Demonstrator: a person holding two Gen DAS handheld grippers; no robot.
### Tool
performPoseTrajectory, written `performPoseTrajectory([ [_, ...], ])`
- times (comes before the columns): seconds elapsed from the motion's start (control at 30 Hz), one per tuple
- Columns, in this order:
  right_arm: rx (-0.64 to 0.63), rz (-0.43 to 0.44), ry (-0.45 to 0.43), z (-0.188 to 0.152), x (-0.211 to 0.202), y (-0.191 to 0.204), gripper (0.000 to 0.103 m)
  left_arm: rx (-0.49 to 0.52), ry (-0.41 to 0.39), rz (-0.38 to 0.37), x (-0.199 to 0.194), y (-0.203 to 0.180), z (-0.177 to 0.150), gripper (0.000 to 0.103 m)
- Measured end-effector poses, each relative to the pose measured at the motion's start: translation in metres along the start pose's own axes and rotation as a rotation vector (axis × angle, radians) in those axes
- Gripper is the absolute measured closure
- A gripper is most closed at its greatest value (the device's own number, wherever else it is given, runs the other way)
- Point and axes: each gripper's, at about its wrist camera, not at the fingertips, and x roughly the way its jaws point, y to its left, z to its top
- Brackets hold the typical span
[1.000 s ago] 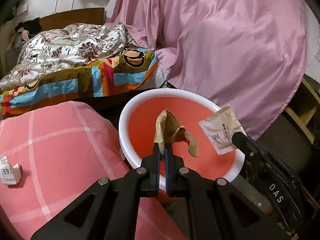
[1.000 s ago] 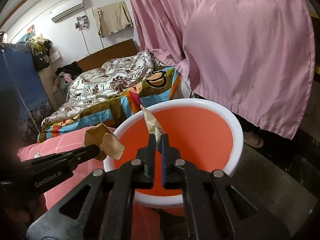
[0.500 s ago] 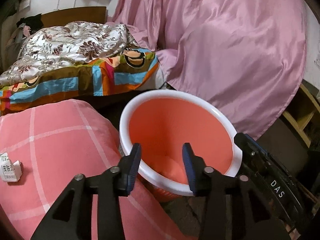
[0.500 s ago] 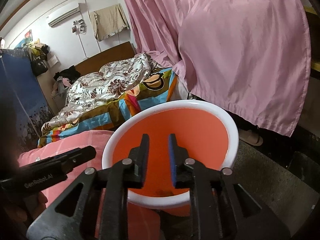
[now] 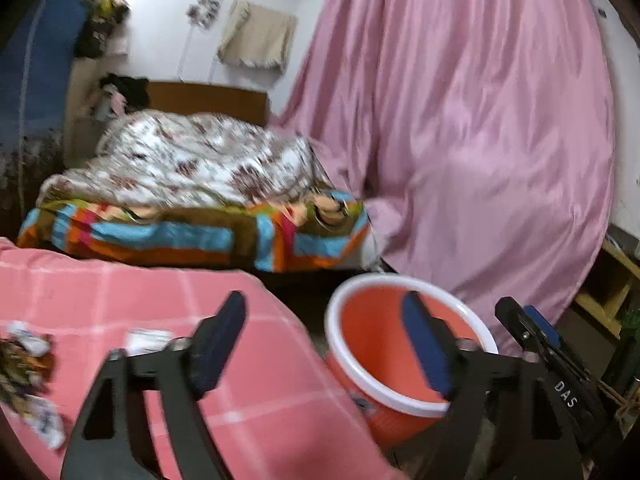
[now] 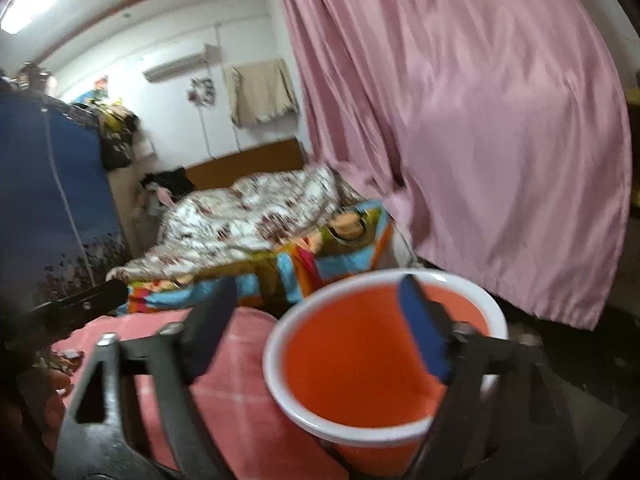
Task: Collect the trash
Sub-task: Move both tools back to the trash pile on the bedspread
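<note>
An orange bucket with a white rim (image 5: 400, 280) stands on the floor beside the pink checked bed cover (image 5: 120, 296); it also shows in the right wrist view (image 6: 360, 432). My left gripper (image 5: 324, 344) is wide open and empty, above the cover's edge and the bucket. My right gripper (image 6: 316, 320) is wide open and empty over the bucket's left rim. Scraps of trash (image 5: 24, 360) lie on the cover at the far left, with a white wrapper (image 5: 148, 338) nearer. The bucket's bottom is hidden.
A pink curtain (image 5: 480, 140) hangs behind the bucket. A bed with a patterned quilt (image 5: 192, 168) and striped blanket (image 5: 200, 240) lies beyond. A blue wardrobe (image 6: 40, 200) stands at left. A wooden shelf (image 5: 608, 288) is at right.
Both grippers let go of their paper trash over the bucket and opened wide. Both have since lifted and swung left, so the bed cover and its scraps come into view.
</note>
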Motion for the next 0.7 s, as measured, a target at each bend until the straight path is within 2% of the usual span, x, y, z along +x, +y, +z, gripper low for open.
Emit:
performPoseTrajectory([
  [0.07,-0.011,0.045,-0.056,0.003,-0.007,0.017,0.0,0.002,-0.072,0.054,-0.024,0.012,0.004,0.01],
  [0.13,-0.03,0.1,-0.105,0.004,-0.015,0.035,0.0,0.008,-0.131,0.102,-0.043,0.024,0.006,0.004],
  [0.3,-0.066,0.233,-0.181,0.002,-0.028,0.081,0.0,0.023,-0.22,0.198,-0.093,0.054,0.004,0.003],
  [0.5,-0.11,0.344,-0.248,-0.007,-0.039,0.139,0.0,0.034,-0.301,0.31,-0.146,0.09,-0.012,0.003],
  [0.7,-0.148,0.416,-0.265,-0.021,-0.041,0.187,0.0,0.019,-0.346,0.395,-0.196,0.131,-0.033,0.003],
])
